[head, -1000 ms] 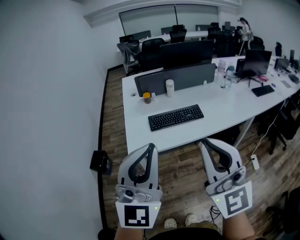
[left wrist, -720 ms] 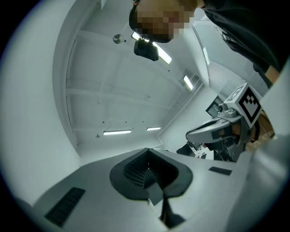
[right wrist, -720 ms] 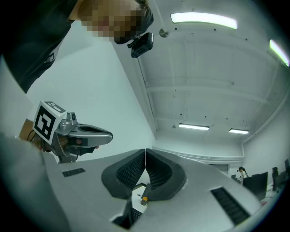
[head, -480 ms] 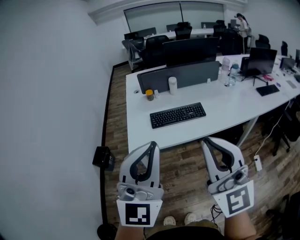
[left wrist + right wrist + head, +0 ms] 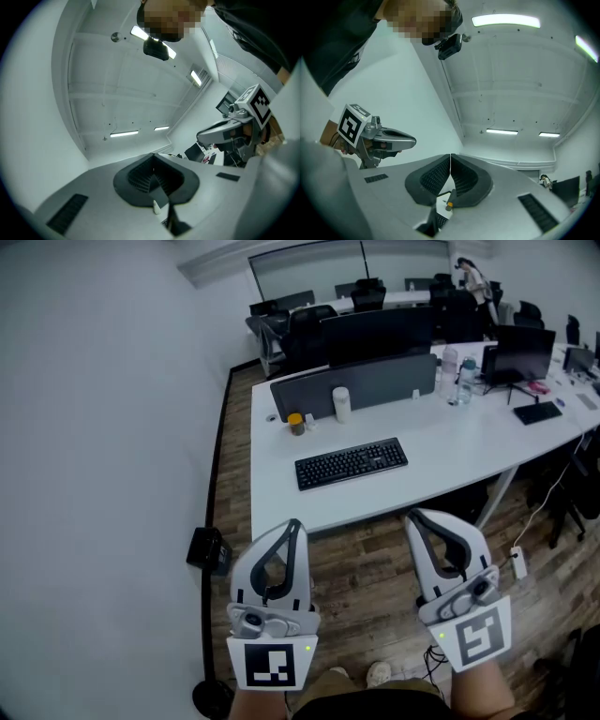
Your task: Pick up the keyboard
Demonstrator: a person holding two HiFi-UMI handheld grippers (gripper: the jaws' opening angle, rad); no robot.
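White counter (image 5: 281, 502) spans the middle of the head view. Black keyboard (image 5: 352, 463) lies flat on it, near the front edge and clear of the other items farther back. Its long axis runs across the view, with the right end angled slightly away. Left tongs (image 5: 292, 524) and right tongs (image 5: 418, 516) hover short of the counter edge, well apart from the keyboard. Both are closed, with nothing between the jaws. The keyboard lies ahead of and between them, its two ends roughly in line with the two tips. The left end appears marginally nearer its tongs.
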